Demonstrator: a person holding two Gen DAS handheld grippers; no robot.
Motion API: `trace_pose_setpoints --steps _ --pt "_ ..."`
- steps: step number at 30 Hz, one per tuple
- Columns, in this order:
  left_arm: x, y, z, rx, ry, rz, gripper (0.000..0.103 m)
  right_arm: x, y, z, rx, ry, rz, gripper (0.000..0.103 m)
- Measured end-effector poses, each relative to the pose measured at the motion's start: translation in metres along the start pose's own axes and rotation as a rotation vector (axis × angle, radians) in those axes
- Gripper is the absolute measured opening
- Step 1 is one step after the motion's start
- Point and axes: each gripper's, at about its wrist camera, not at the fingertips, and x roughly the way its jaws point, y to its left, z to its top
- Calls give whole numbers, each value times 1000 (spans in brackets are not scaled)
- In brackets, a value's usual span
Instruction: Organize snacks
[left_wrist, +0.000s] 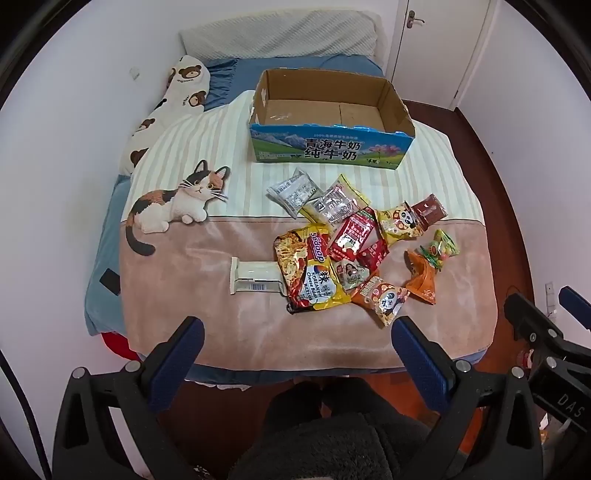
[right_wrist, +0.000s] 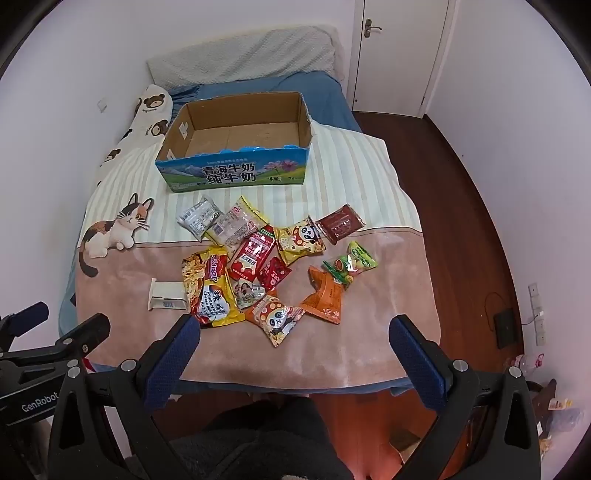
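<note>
I held my left gripper (left_wrist: 297, 332) and my right gripper (right_wrist: 293, 332) above the near edge of the bed (left_wrist: 406, 64), both tilted steeply down, jaws spread wide with nothing between them. The blue pads of each framed the pink part of the blanket (left_wrist: 207, 266), touching no packet.

The snacks lay in a loose heap on that blanket, right of the printed cat (left_wrist: 177, 201). Nearest me sat the yellow noodle packet (left_wrist: 312, 269), overlapping one end of a pale flat box (left_wrist: 253, 278) at its left. An orange panda packet (left_wrist: 382, 297) lay just beside the noodles, with a small pale packet (left_wrist: 351, 275) and two red packets (left_wrist: 352, 232) above it. A yellow panda packet (left_wrist: 399, 221) touched a dark red bar (left_wrist: 428, 210). To the right, a green candy bag (left_wrist: 441, 251) overlapped an orange pouch (left_wrist: 423, 277). Farther back, a silver packet (left_wrist: 293, 192) and a clear yellow-edged packet (left_wrist: 338, 201) rested on the striped part.

Beyond them stood the cardboard milk carton box (left_wrist: 328, 147), open-topped, holding no snacks. My dark fuzzy sleeve (left_wrist: 325, 443) filled the bottom of both views.
</note>
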Motion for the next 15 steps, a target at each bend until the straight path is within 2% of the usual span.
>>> trace_pose_setpoints --steps 9,15 --pt "11 -12 -8 2 12 18 103 3 -2 4 -7 6 3 103" --pt "8 -4 -3 1 22 5 103 5 -3 6 -3 5 0 103"
